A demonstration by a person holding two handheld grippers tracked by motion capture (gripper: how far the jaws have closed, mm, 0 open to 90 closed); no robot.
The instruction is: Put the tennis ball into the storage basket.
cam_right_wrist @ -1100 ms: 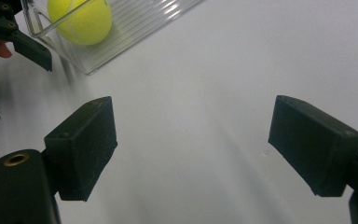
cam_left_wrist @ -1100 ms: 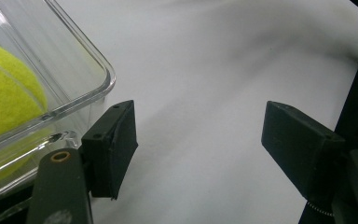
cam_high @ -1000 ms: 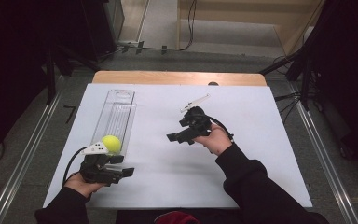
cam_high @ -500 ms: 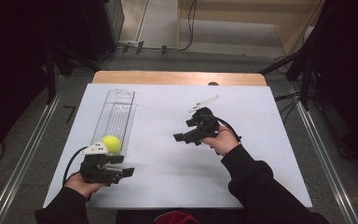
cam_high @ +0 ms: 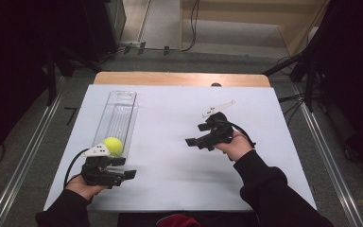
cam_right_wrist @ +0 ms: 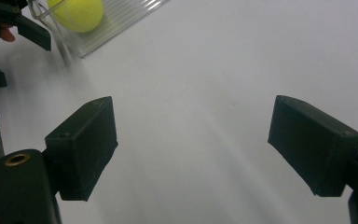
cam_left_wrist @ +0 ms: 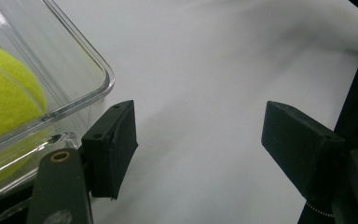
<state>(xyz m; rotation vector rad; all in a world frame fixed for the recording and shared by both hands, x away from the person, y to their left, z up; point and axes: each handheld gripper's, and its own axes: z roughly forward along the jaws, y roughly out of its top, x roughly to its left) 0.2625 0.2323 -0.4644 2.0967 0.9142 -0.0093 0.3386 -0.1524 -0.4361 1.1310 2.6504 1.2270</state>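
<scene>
High view: a white table point(cam_high: 179, 165) carries a long clear tray point(cam_high: 116, 118) lying lengthwise at the left. A yellow ball point(cam_high: 113, 145) sits in the tray's near end. The left gripper point(cam_high: 123, 168) rests on the table just below that end, jaws pointing right. The right gripper point(cam_high: 193, 142) is held right of centre, well apart from the tray, jaws pointing left toward it.

Left gripper view: the jaws stand wide apart with bare table between them. One pad point(cam_left_wrist: 112, 149) sits just beside the tray's rounded corner point(cam_left_wrist: 100, 88); contact cannot be told. The ball point(cam_left_wrist: 7, 93) lies inside against the clear wall.

Right gripper view: the jaws stand apart, nothing between them but table. The tray's end point(cam_right_wrist: 107, 23) and the ball point(cam_right_wrist: 77, 13) appear far off at top left, with the left gripper point(cam_right_wrist: 14, 25) beside them.
</scene>
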